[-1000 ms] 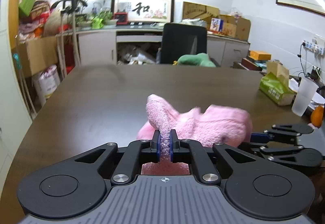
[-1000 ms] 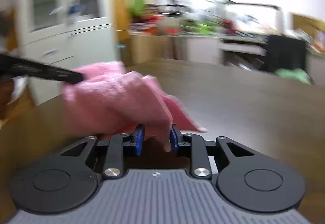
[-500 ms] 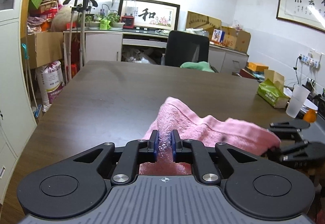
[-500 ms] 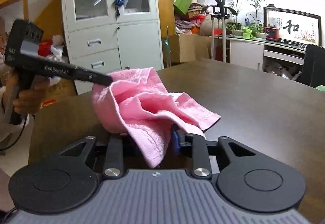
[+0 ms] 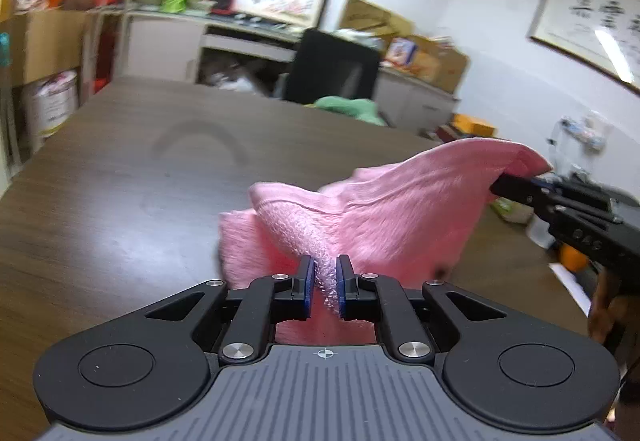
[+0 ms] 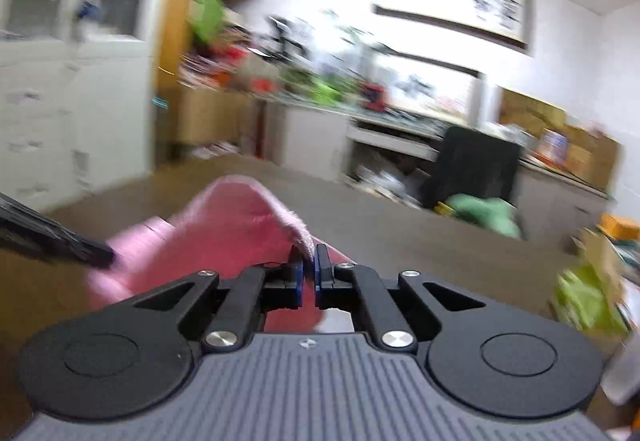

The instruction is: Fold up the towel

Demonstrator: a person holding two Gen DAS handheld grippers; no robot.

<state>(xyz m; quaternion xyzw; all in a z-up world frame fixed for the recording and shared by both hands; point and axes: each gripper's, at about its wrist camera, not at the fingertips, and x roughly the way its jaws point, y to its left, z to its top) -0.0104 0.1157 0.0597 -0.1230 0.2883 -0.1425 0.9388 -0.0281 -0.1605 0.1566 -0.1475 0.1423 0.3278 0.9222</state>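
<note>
A pink towel (image 5: 392, 209) hangs between my two grippers above the dark wooden table (image 5: 120, 201). My left gripper (image 5: 323, 273) is shut on a bunched edge of the towel. In the left wrist view my right gripper (image 5: 516, 185) pinches a far corner of the towel, raised to the right. In the right wrist view, which is blurred, my right gripper (image 6: 307, 265) is shut on the towel's edge (image 6: 224, 233), and the tip of my left gripper (image 6: 92, 255) holds the towel at the left.
A black office chair (image 5: 332, 73) with a green cloth (image 5: 348, 109) stands at the table's far side. A green tissue pack (image 6: 580, 297), a cup and an orange thing (image 5: 572, 255) sit at the table's right end. Cabinets and boxes line the walls.
Both grippers have lifted the towel off the table and drawn it apart. My right gripper has risen higher and swung its view to the right. The towel is more spread.
</note>
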